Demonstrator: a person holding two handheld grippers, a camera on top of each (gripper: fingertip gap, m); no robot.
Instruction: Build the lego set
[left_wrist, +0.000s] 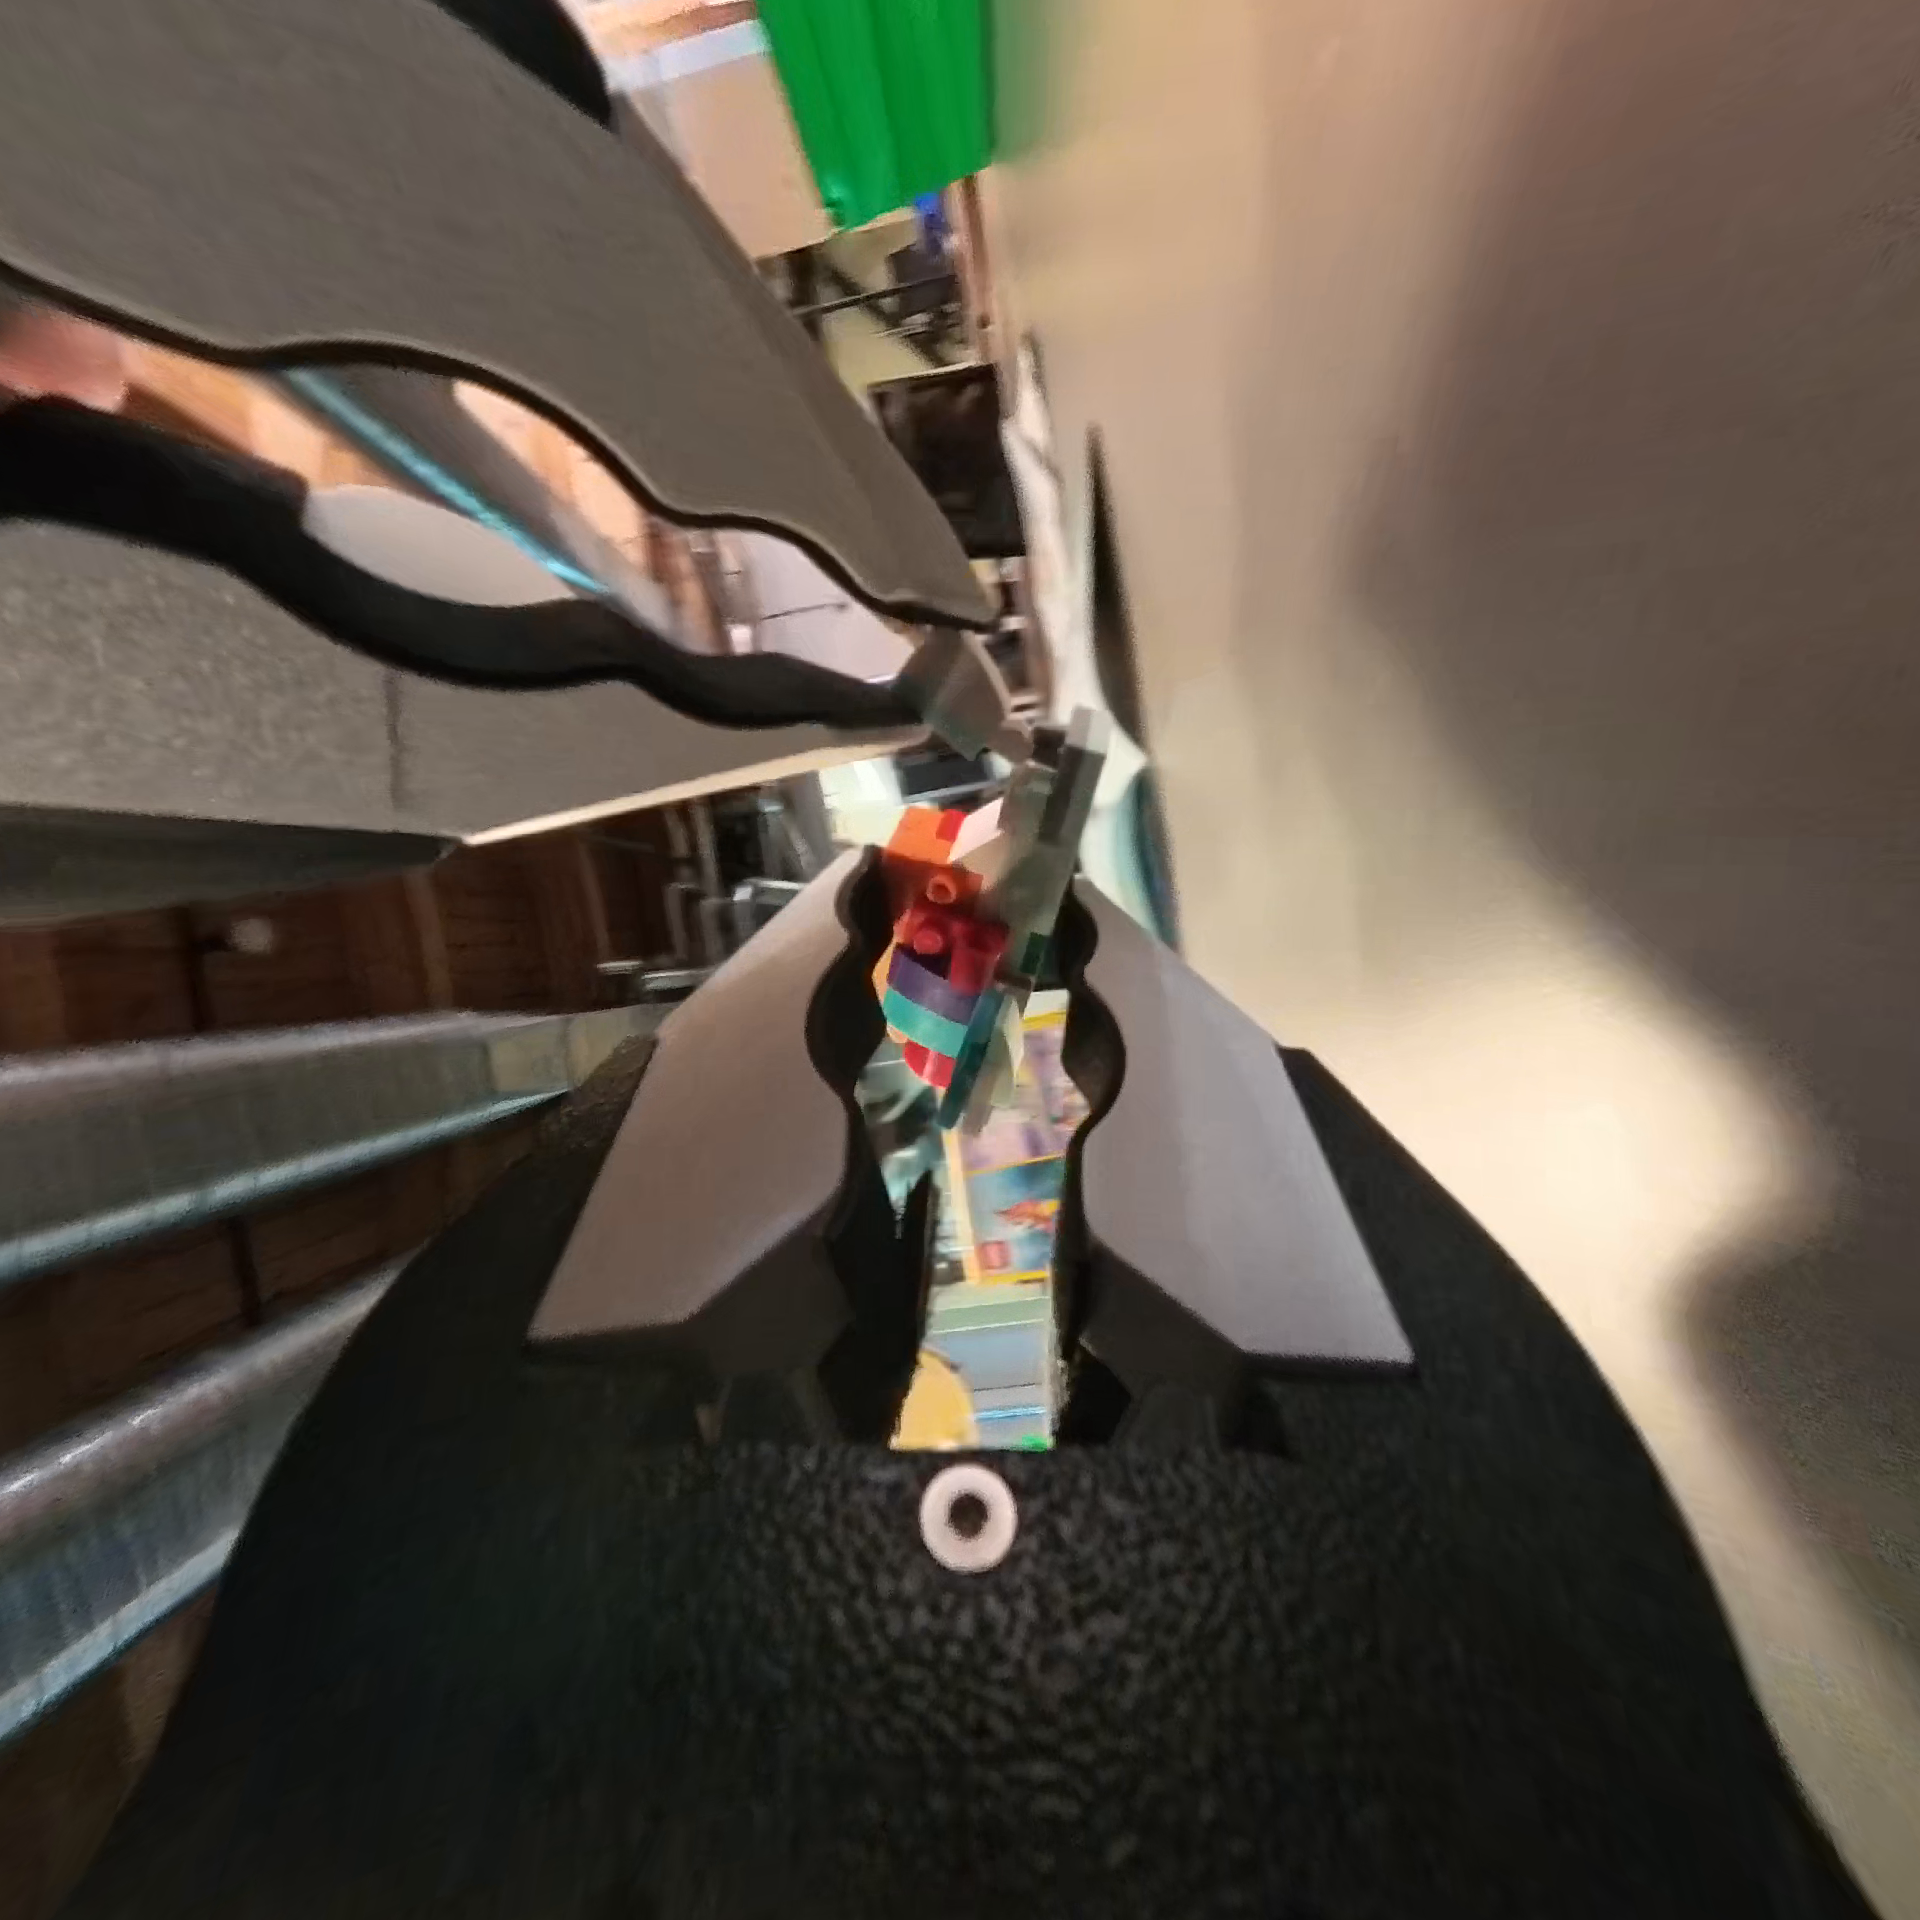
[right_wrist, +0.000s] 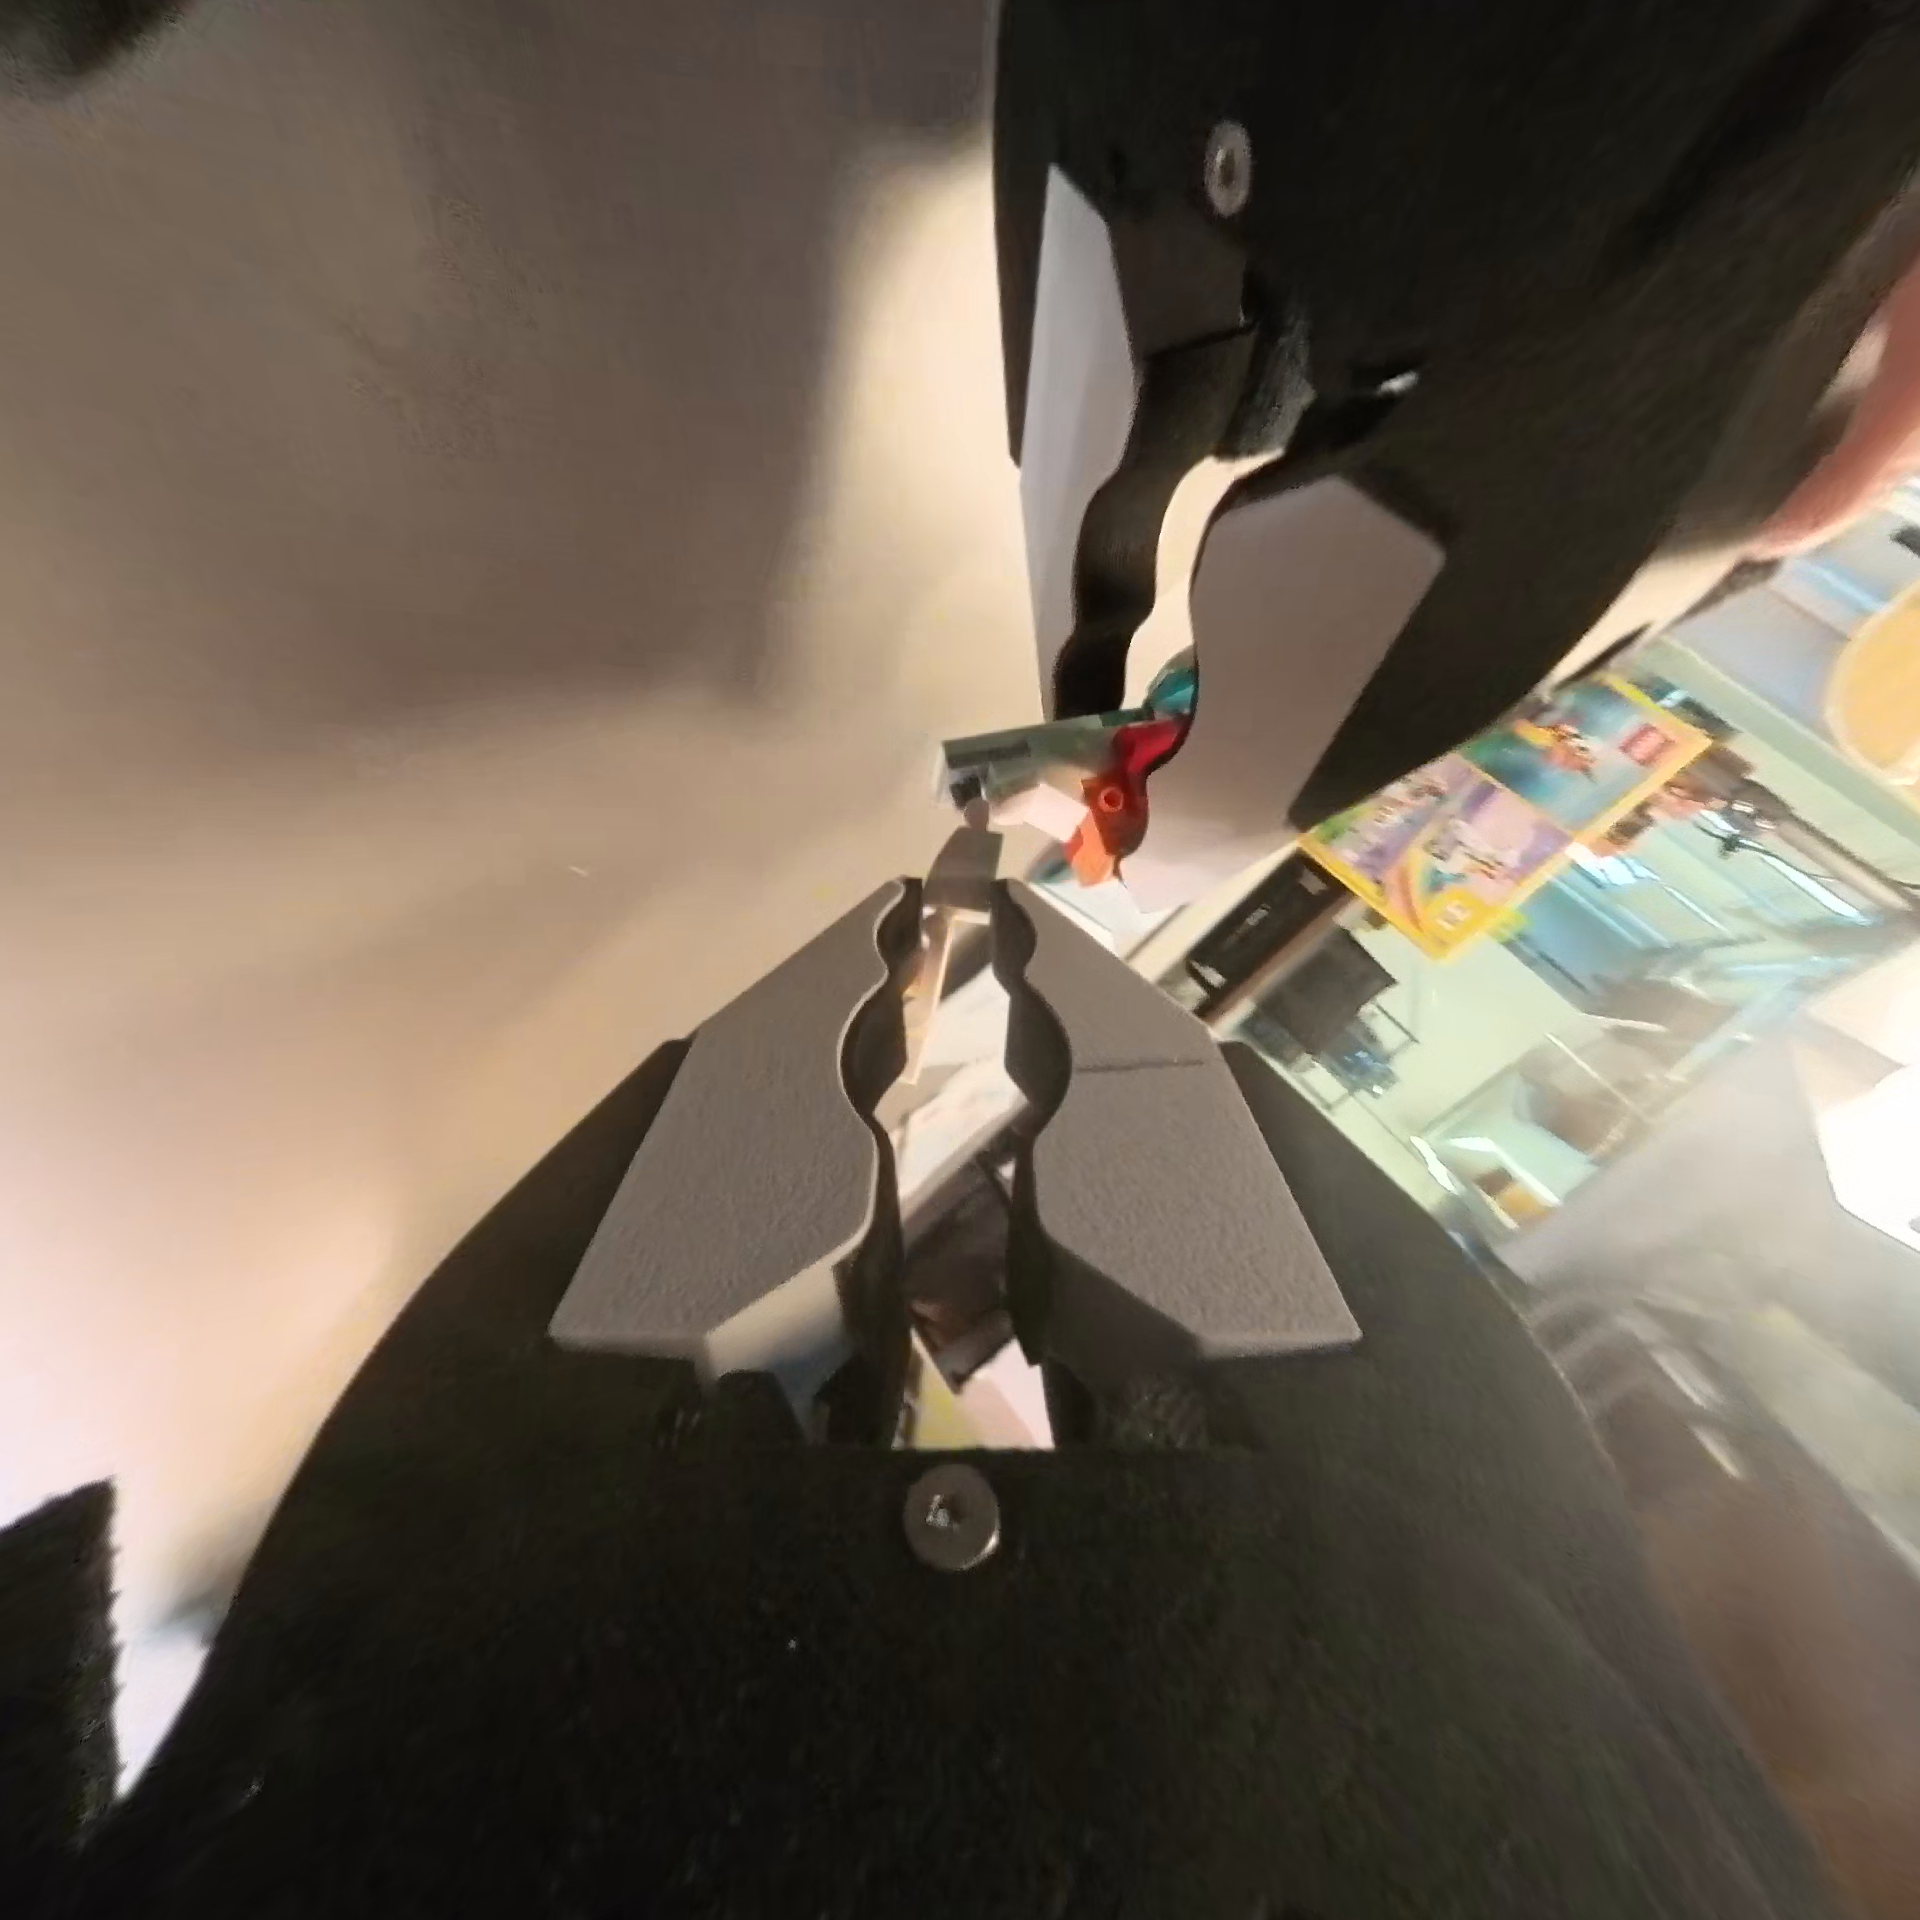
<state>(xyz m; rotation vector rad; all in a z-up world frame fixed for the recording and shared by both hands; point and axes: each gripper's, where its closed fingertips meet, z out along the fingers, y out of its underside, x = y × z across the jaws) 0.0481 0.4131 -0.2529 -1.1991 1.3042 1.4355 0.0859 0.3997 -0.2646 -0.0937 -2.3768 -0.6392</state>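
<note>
Our left gripper (left_wrist: 961, 935) has its fingers pinching a small multicoloured lego assembly of orange, red, purple and teal bricks on a grey plate (left_wrist: 961, 966), held in the air. Our right gripper (right_wrist: 956, 899) has its fingers pressed on a thin light-grey lego piece (right_wrist: 961, 862), tip just beside the assembly's grey plate. A yellow-edged lego box (right_wrist: 1496, 810) lies beyond, blurred.

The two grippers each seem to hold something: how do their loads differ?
The left gripper clamps a many-coloured lego assembly of orange, red, purple and teal bricks. The right gripper pinches one small grey piece. Both are shut, tips nearly meeting in mid-air.
</note>
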